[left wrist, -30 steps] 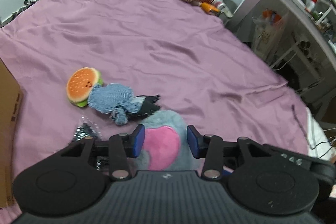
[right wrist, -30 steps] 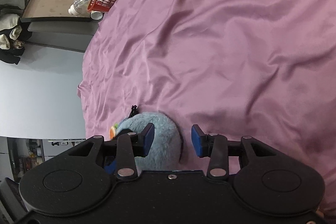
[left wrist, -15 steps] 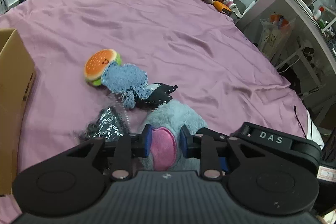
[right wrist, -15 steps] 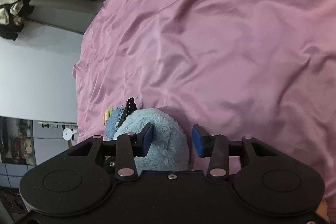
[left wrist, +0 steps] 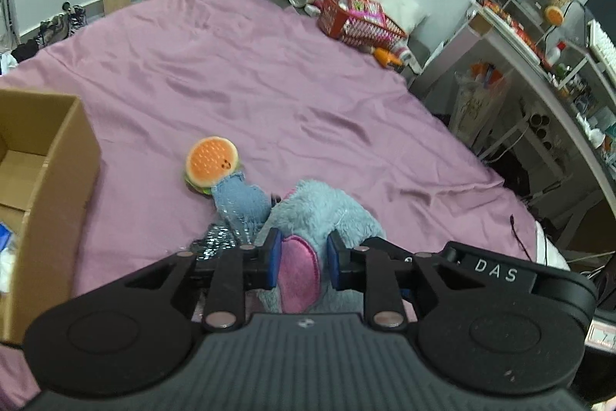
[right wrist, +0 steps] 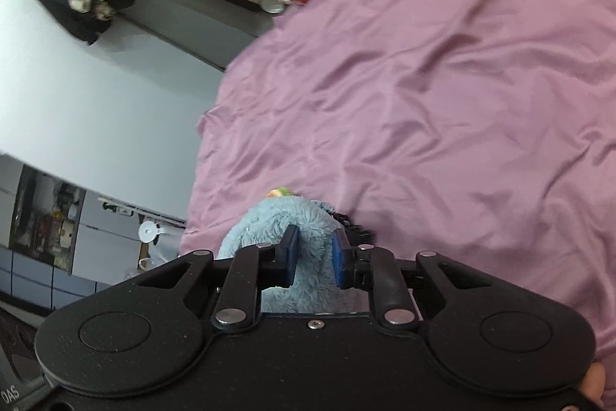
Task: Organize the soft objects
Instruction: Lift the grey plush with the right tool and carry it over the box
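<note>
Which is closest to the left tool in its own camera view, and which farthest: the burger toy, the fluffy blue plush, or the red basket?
1. Fluffy blue plush: between the left tool's fingers.
2. Burger toy: ahead, slightly left, on the purple sheet.
3. Red basket: at the bed's far edge, right.

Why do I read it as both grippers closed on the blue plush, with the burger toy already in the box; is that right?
One part is wrong. The burger toy lies on the purple sheet, outside the box, as the left wrist view shows. Both grippers, left and right, do clamp the blue plush.
</note>
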